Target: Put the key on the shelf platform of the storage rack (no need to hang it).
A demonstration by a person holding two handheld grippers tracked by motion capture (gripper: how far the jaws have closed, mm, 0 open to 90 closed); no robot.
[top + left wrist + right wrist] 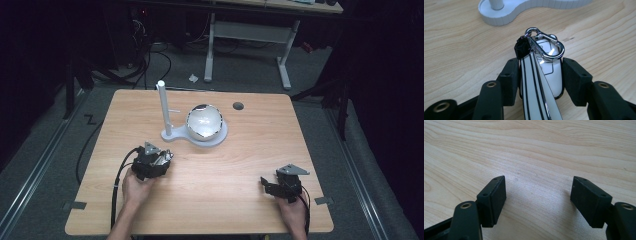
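Left gripper [159, 159] pinches a white tag [541, 82] with black lines — a silver carabiner [546, 45] sits at its far end, just above the wooden table [225, 175]. It rests near the white stand [200, 136], whose upright post [164, 107] rises beside a shiny ball [204, 121] on the base. Right gripper [272, 187], well apart at the table's near right, lies with jaws spread wide — bare wood between them.
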